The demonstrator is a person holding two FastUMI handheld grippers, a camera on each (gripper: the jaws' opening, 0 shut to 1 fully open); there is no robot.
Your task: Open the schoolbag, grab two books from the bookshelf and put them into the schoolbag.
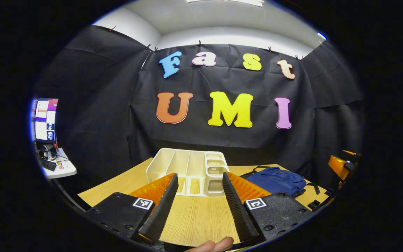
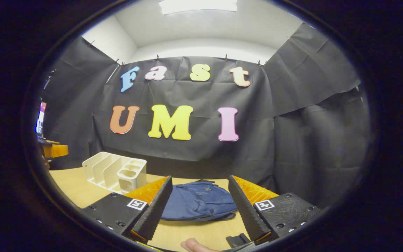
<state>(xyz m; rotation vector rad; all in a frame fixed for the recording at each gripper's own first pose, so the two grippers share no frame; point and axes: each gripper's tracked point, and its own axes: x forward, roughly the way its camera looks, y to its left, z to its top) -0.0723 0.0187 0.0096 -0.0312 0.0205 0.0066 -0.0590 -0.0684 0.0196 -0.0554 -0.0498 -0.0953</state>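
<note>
Over the wooden table [image 1: 201, 217], both tongs [image 1: 199, 206] [image 2: 199, 210] level, wide apart, empty, facing schoolbag [image 2: 198, 204].

One schoolbag, one bookshelf, two tongs, on one surface.

A single blue schoolbag [image 2: 198, 201] lies on the one wooden surface [image 1: 198, 217]. One white bookshelf [image 1: 191, 171] stands there, with three long slots and three small cups. Two tongs: the left tongs [image 1: 198, 183] and the right tongs [image 2: 198, 189], each with two fingers. One monitor [image 1: 46, 119] stands on one side table [image 1: 61, 169].
</note>
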